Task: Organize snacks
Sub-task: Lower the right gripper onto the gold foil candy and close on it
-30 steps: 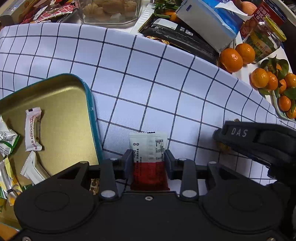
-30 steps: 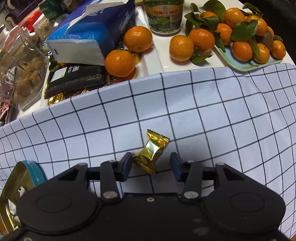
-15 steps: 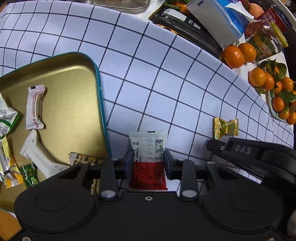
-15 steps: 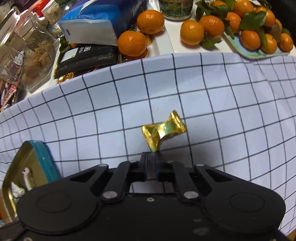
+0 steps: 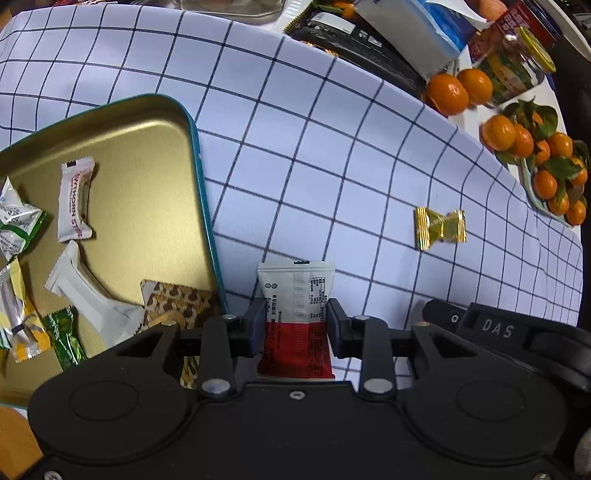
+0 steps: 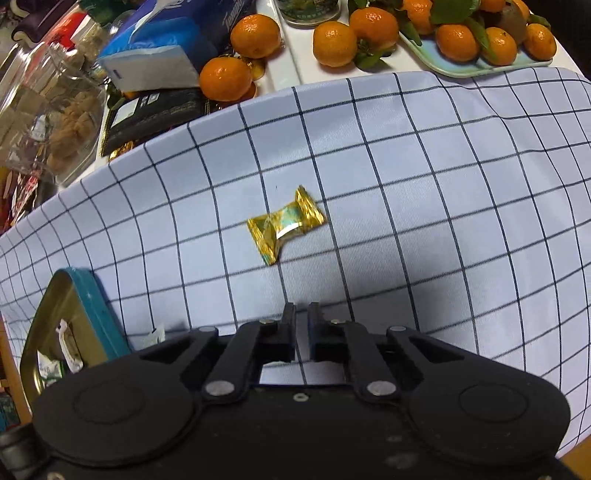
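My left gripper [image 5: 296, 325] is shut on a white and red snack packet [image 5: 295, 314], held just right of the teal-rimmed gold tin [image 5: 147, 206]. The tin holds several wrapped snacks, among them a white hawthorn strip [image 5: 74, 201]. A gold foil candy [image 6: 286, 229] lies loose on the checked cloth, also in the left wrist view [image 5: 439, 229]. My right gripper [image 6: 301, 325] is shut and empty, a short way back from the candy. Its body shows in the left wrist view [image 5: 498, 328]. The tin's corner shows at the lower left of the right wrist view [image 6: 85, 314].
Beyond the cloth's far edge are loose oranges [image 6: 255, 35], a plate of oranges with leaves [image 6: 480, 37], a blue tissue pack [image 6: 166, 51], a black packet [image 6: 155, 114], a glass jar of biscuits [image 6: 55, 110] and a green-labelled jar [image 5: 509, 70].
My right gripper closed without holding the gold candy, then drew back; the candy turned and lies farther ahead. My left gripper rose and pulled back with the packet.
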### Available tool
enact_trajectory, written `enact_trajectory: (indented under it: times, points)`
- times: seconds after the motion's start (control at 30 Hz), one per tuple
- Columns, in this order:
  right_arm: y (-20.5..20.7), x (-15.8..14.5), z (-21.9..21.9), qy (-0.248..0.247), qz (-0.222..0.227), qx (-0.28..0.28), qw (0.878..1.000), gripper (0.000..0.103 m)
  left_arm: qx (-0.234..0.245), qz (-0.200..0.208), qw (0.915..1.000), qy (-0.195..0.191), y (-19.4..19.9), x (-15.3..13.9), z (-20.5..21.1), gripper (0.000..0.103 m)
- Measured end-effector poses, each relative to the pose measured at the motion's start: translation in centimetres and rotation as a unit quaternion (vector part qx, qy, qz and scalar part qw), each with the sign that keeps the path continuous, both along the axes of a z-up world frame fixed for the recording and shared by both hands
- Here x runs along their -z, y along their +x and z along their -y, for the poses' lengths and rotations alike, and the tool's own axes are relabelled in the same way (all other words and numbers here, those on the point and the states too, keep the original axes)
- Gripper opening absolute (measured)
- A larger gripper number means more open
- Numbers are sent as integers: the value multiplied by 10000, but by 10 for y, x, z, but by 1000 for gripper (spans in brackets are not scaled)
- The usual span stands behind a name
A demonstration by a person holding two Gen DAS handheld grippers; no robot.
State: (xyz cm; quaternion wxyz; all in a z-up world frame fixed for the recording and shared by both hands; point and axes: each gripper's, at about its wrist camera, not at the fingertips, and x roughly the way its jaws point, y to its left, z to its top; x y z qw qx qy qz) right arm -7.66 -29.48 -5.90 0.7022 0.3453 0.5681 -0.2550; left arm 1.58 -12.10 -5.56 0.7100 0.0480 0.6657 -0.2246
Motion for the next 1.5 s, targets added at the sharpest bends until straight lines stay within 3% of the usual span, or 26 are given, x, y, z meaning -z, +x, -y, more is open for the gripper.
enact_trajectory:
  times: [0.13, 0.27, 0.47, 0.93, 1.2, 1.5]
  points:
    - [-14, -1, -6, -102, 21, 58, 9999, 12, 98, 42, 9999, 28, -12, -1, -4, 43]
    - [-26, -14, -1, -216, 359, 399, 9983, 43, 134, 106, 9998, 122, -16, 1, -5, 43]
    - [-14, -13, 11, -122, 491, 755, 9959, 43, 167, 166, 9996, 177, -10, 3, 0, 43]
    - [11, -8, 12, -85, 490, 652, 9966, 43, 247, 212, 9991, 272, -7, 9, 9, 43]
    - [15, -1, 26, 143, 647, 1048, 9923, 43, 211, 186, 9993, 263, 0, 13, 12, 43]
    - [28, 6, 26, 39, 771, 1076, 9912, 48, 240, 165, 9993, 225, 1, 12, 9, 43]
